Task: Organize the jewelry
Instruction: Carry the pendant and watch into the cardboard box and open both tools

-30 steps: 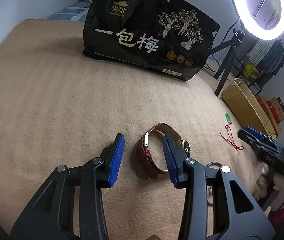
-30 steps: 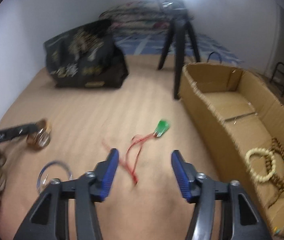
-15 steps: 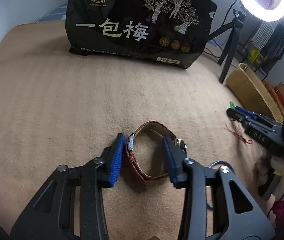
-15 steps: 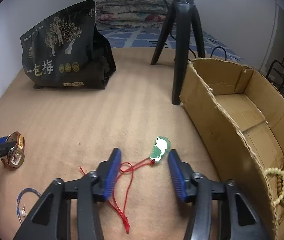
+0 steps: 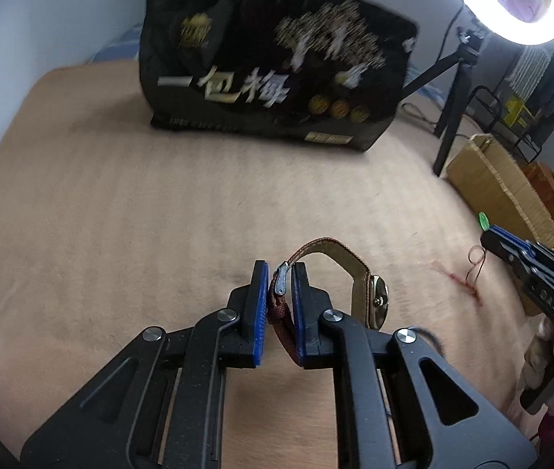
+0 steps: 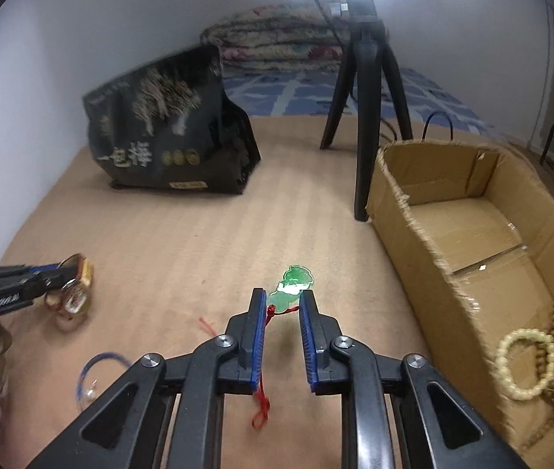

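Note:
My left gripper [image 5: 280,269] is shut on the strap of a brown-strapped watch [image 5: 359,273] with a gold case, just above the tan blanket. The watch also shows in the right wrist view [image 6: 74,297]. My right gripper [image 6: 283,297] is half closed around a green jade pendant [image 6: 294,283] on a red cord [image 6: 261,402]; the pads are not touching the pendant. The pendant and cord also show in the left wrist view [image 5: 472,269]. A blue bangle [image 6: 99,367] lies on the blanket to the left.
An open cardboard box [image 6: 472,234] at the right holds bead bracelets [image 6: 527,359]. A black snack bag [image 5: 273,66] stands at the back. A black ring-light tripod [image 6: 367,90] stands by the box. A tan blanket [image 5: 120,215] covers the surface.
My left gripper closed on the watch strap and lifted it. My right gripper moved forward over the pendant and narrowed its fingers around it.

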The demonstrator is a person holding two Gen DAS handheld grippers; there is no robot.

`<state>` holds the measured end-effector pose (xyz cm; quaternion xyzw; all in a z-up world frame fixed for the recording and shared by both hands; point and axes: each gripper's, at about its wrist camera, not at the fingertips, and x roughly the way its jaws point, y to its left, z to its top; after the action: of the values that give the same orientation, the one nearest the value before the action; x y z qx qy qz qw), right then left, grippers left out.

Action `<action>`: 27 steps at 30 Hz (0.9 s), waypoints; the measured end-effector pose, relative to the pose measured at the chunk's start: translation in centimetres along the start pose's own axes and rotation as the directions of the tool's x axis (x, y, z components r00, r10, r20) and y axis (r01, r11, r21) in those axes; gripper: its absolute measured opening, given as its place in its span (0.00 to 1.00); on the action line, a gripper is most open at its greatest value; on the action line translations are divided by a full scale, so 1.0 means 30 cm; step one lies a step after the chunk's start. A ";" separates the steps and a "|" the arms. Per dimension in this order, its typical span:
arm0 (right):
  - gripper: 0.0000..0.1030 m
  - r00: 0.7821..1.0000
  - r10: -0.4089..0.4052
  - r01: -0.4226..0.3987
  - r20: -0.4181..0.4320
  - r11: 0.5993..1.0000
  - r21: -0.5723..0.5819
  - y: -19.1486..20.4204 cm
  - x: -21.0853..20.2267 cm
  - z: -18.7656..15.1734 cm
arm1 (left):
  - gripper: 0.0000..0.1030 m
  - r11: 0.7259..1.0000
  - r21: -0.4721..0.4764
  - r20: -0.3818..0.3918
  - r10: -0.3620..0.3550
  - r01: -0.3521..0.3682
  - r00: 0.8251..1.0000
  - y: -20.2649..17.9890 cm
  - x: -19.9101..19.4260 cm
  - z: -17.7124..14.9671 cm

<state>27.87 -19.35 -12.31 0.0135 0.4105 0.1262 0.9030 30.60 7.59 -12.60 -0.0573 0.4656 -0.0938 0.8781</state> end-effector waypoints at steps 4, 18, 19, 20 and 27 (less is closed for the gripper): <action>0.15 0.999 0.015 -0.015 0.050 1.000 -0.008 -0.029 -0.111 0.000 | 0.10 1.000 0.007 0.036 -0.016 0.015 0.999 -0.079 -0.049 0.037; 0.15 0.991 -0.022 0.021 0.131 1.000 0.010 -0.283 -0.427 -0.023 | 0.10 0.986 0.097 0.110 -0.147 0.137 0.983 -0.492 -0.100 0.185; 0.15 0.990 -0.028 0.027 0.135 1.000 0.013 -0.305 -0.439 -0.024 | 0.10 0.984 0.099 0.108 -0.156 0.146 0.982 -0.514 -0.099 0.197; 0.15 0.990 -0.031 0.029 0.137 0.999 0.015 -0.320 -0.448 -0.027 | 0.10 0.982 0.104 0.106 -0.169 0.158 0.980 -0.551 -0.096 0.210; 0.15 0.985 -0.068 0.060 0.159 0.997 0.057 -0.459 -0.484 -0.022 | 0.10 0.971 0.168 0.101 -0.186 0.168 0.977 -0.748 -0.060 0.265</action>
<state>21.19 -36.21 -3.80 0.0339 0.3399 0.0848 0.9360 33.71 -13.81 -2.48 -0.0342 0.3980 -0.2049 0.8936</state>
